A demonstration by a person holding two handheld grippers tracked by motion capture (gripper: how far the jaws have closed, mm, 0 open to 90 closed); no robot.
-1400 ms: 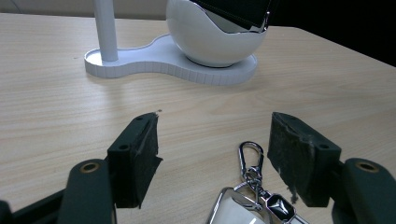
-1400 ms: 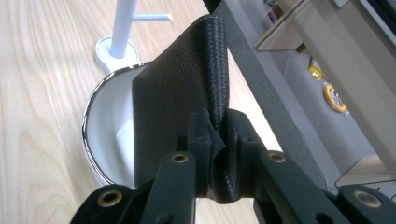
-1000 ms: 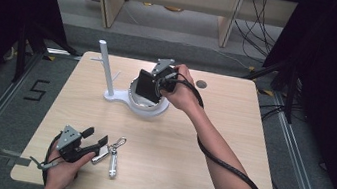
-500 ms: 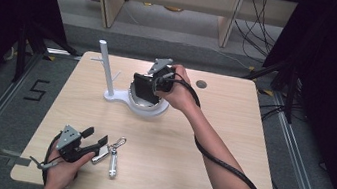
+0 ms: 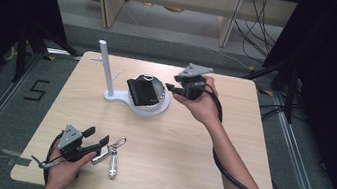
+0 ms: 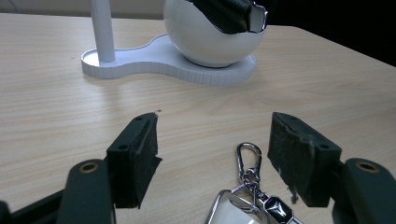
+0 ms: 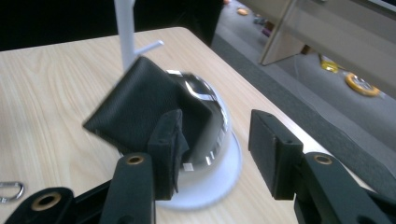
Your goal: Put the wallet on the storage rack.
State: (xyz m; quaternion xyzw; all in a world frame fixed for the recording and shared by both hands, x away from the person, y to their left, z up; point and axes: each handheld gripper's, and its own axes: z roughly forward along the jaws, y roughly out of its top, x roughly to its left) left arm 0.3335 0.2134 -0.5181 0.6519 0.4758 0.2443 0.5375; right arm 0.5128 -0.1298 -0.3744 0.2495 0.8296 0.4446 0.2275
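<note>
Right tool [image 5: 176,88]: jaws just opened, empty, beside bowl [image 5: 159,104] | wallet [image 5: 139,92] propped tilted in bowl | left tool [image 5: 98,139] open over keys [image 5: 113,157] | risk: your retreat could nudge wallet out.

Counter [image 5: 195,169] with a stand toward its far edge and keys near its front-left corner.
The stand [image 5: 137,104] sits left of centre toward the far edge: its post [image 5: 104,64] rises at the left end, its bowl [image 5: 156,95] at the right, with a wallet [image 5: 140,92] lying in the bowl. The right tool [image 5: 173,88] hovers just right of the bowl. Near the front-left corner, the left tool [image 5: 95,140] rests by a key fob [image 5: 102,154], with a keyring [image 5: 113,159] just to its right.
</note>
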